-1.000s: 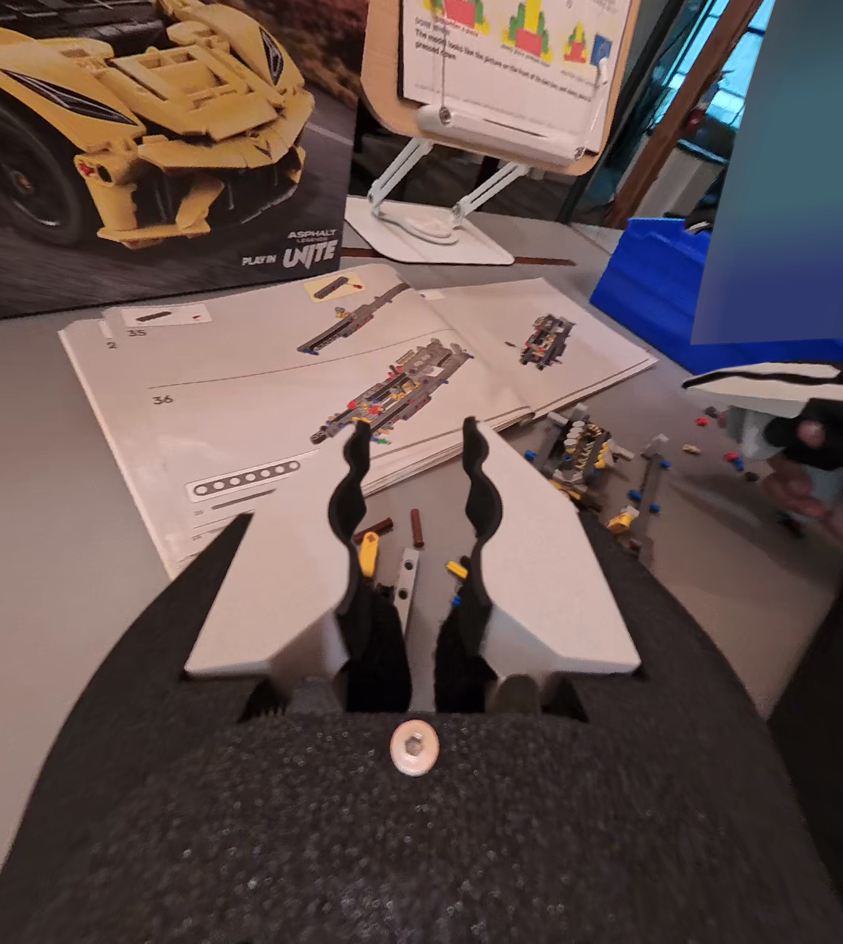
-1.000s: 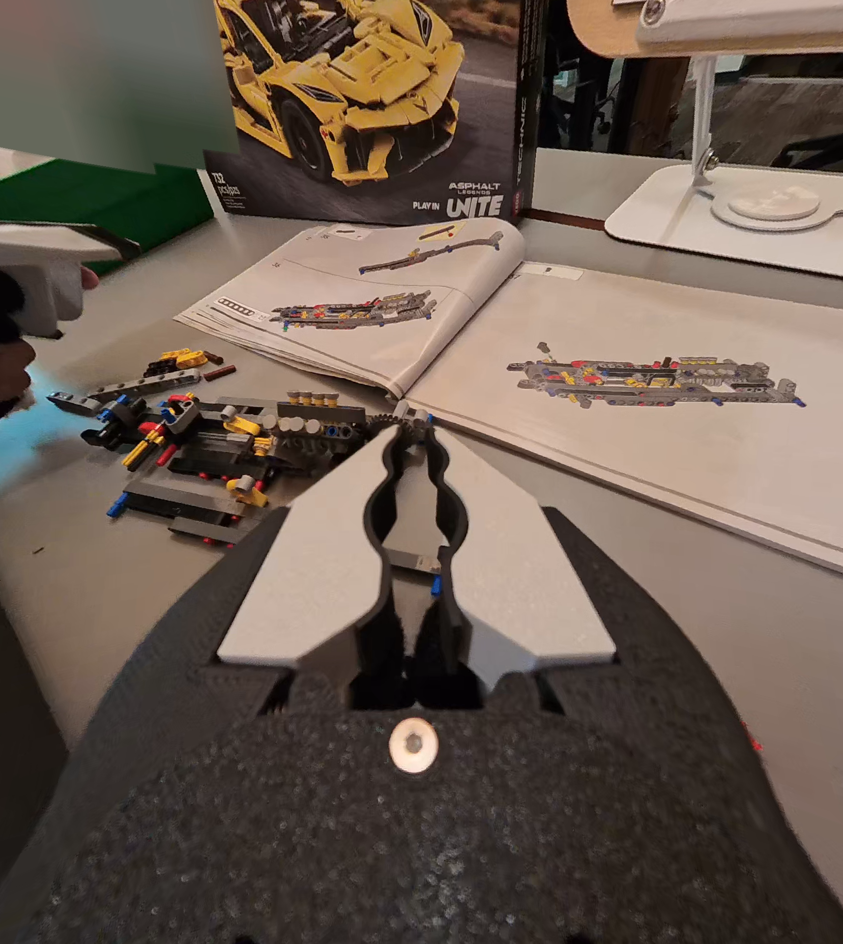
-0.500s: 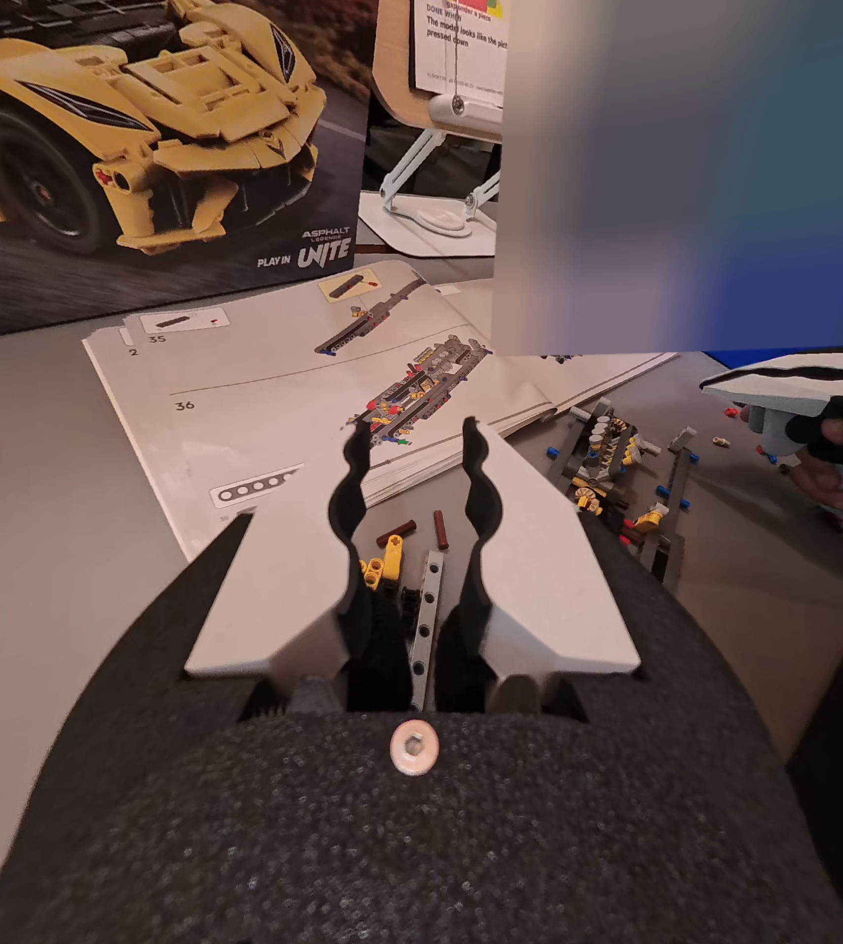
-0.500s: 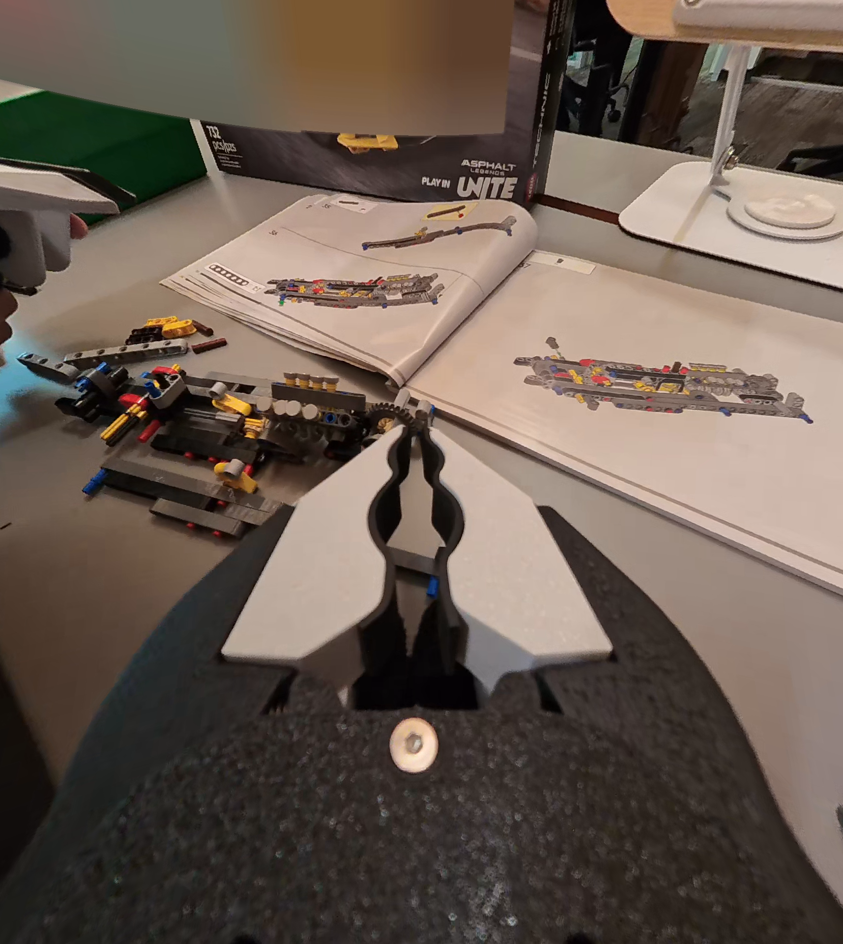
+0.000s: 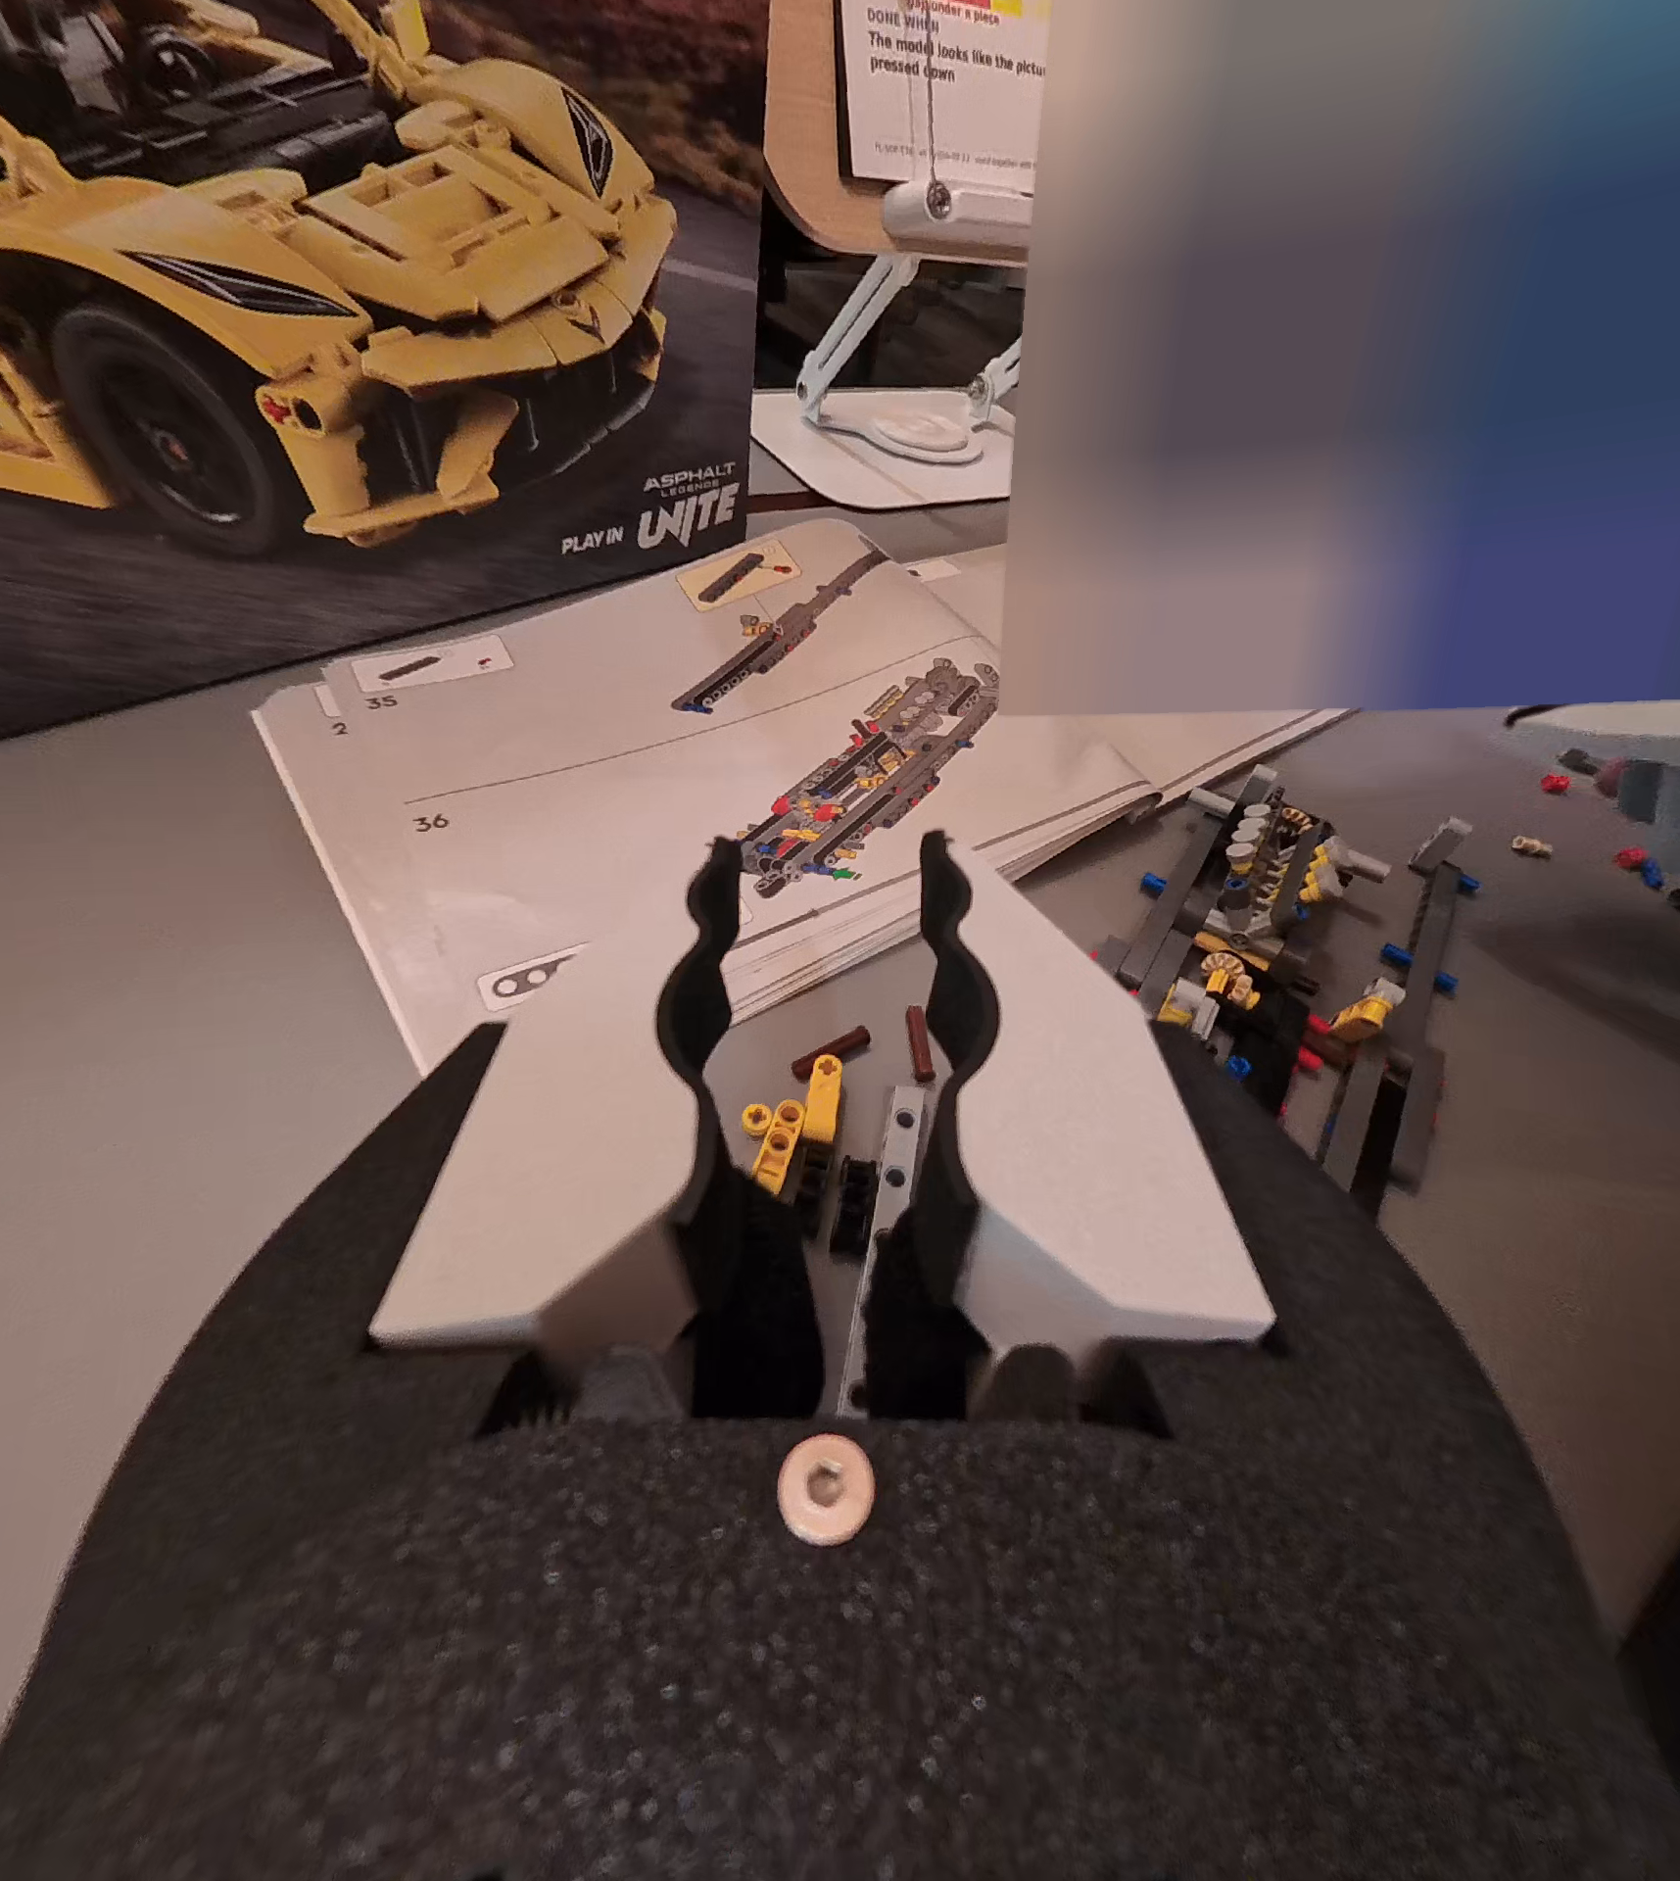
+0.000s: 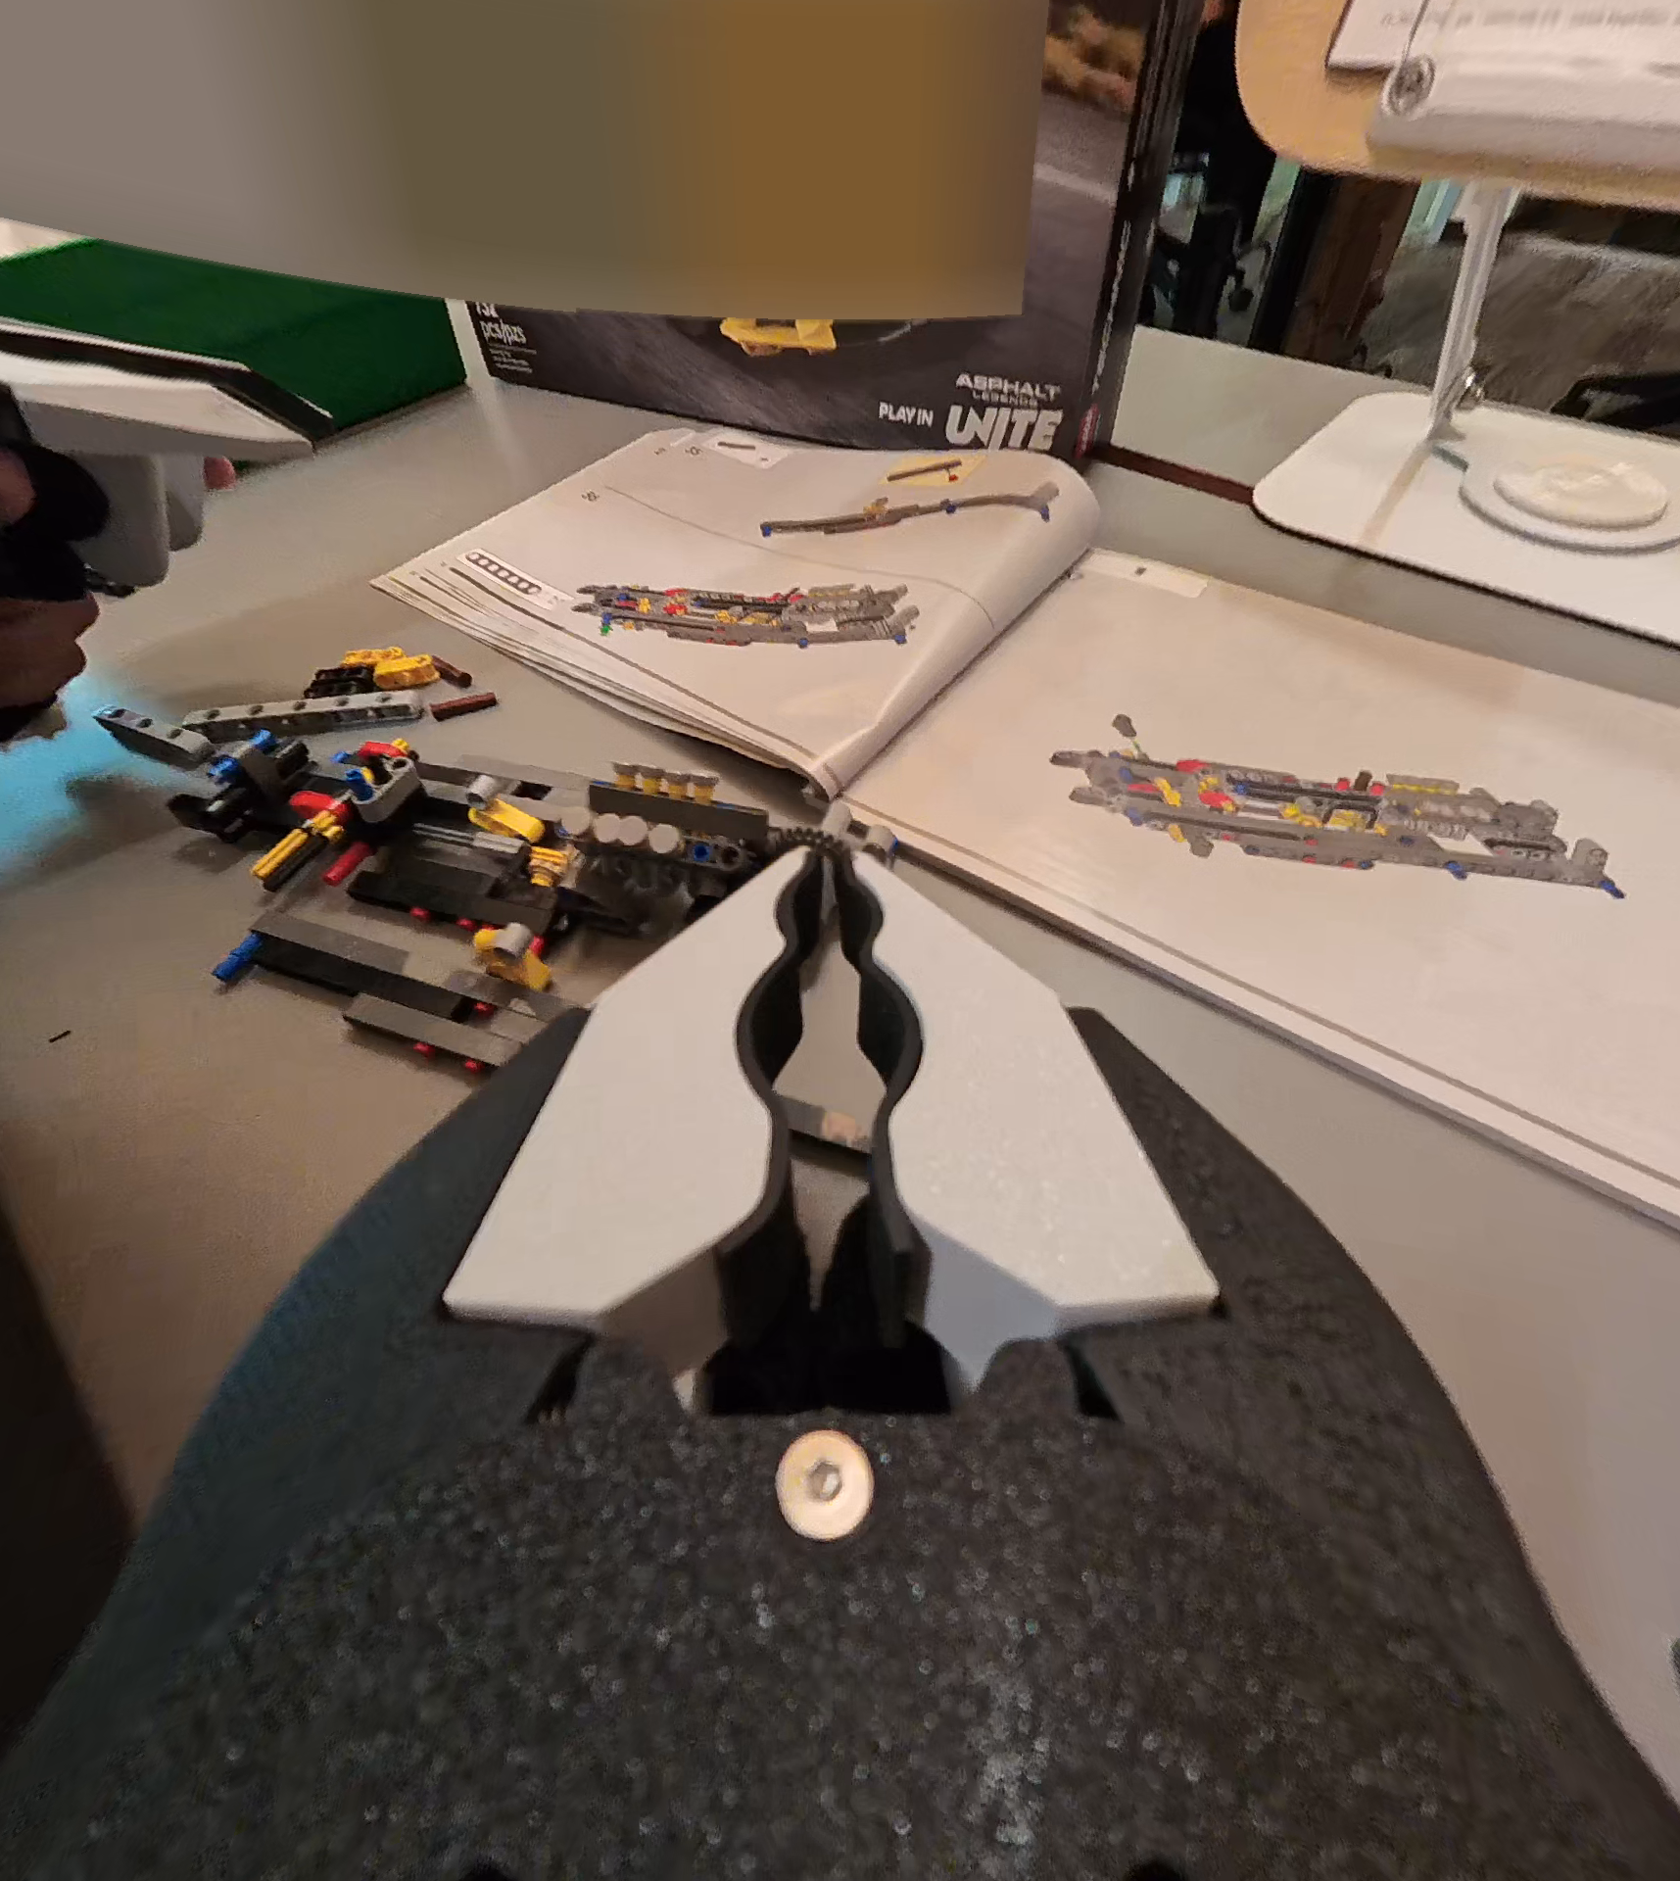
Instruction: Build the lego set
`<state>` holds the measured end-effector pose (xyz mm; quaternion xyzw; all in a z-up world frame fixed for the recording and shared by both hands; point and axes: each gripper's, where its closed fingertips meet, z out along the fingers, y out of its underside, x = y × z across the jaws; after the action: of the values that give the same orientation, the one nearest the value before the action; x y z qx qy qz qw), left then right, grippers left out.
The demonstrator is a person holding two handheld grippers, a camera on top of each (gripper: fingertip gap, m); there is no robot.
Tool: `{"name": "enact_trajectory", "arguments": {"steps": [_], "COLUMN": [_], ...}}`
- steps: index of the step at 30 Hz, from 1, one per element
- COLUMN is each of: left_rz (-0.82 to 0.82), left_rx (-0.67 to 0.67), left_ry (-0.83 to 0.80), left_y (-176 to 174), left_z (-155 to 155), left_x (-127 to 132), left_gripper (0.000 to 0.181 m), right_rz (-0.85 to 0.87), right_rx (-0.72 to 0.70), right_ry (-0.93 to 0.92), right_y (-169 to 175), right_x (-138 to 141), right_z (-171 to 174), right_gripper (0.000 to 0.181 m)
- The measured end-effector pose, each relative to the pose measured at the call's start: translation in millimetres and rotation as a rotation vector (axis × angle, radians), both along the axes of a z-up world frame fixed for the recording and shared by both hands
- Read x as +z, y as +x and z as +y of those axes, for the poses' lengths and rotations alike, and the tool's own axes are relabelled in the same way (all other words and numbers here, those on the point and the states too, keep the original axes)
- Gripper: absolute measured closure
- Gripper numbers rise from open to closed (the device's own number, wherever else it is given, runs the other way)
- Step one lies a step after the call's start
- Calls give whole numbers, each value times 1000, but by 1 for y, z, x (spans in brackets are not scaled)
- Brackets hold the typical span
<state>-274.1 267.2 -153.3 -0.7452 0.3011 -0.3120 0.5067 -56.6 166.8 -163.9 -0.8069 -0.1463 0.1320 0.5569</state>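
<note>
Now I hover my left gripper [image 5: 830, 865], fingers spread, over the grey beam [image 5: 891, 1155]. Right gripper [image 6: 830, 865] looks pressed together, empty. Next I'd lower and pinch it

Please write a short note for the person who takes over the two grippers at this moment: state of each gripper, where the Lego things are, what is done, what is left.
Left gripper: open, empty, above the loose pieces: a long light grey holed beam, small yellow connectors and two brown pins.
Right gripper: nearly shut, empty; its tips are at the gear end of the partly built dark grey chassis.
The open instruction booklet lies behind the chassis, and the box with the yellow car picture stands behind it.
Done: the chassis frame is partly assembled.
Left: the loose pieces are not yet attached; the car body is not begun.
</note>
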Motion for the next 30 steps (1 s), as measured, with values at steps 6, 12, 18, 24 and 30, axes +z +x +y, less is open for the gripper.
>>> {"name": "enact_trajectory", "arguments": {"steps": [6, 12, 18, 24, 30], "left_rz": [90, 119, 113, 83, 93], "left_rx": [31, 26, 6, 21, 28], "left_ry": [118, 172, 121, 133, 127], "left_y": [-7, -6, -6, -9, -11], "left_z": [-4, -8, -10, -8, -5], "left_x": [0, 2, -4, 2, 0], "left_gripper": [149, 151, 151, 151, 151], "right_rz": [-43, -81, -64, -145, -196], "right_rx": [14, 17, 29, 34, 21], "right_ry": [58, 53, 32, 44, 47], "right_y": [-7, -10, -12, -16, -16], "right_x": [7, 3, 0, -4, -7], "right_z": [-7, -9, -12, -13, -12], "right_gripper": [181, 181, 179, 178, 179]}}
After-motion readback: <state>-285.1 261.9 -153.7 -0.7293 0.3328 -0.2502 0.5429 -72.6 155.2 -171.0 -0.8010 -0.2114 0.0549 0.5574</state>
